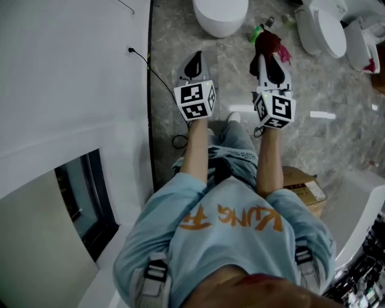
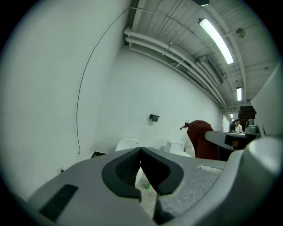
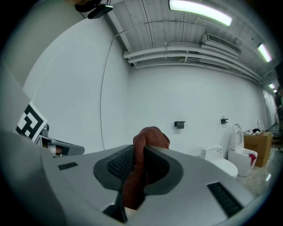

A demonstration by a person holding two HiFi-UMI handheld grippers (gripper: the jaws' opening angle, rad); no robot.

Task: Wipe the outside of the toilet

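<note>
— Right gripper first?
— Its jaws pinch a dark red cloth: soft, light, drooping. Best held by a bunched fold.
— Left gripper?
— Jaws closed, nothing between them.
— And the toilet?
— Ahead on the floor, near its left edge. Hard, glazed, likely slick, so press the cloth flat.

Matt red cloth with a coarse, nubbly weave, right gripper in matt grey plastic, black ribbed pads, left gripper the same dull plastic, toilet glossy smooth white, floor grey veined stone look with a faint sheen, cardboard box flat brown
</note>
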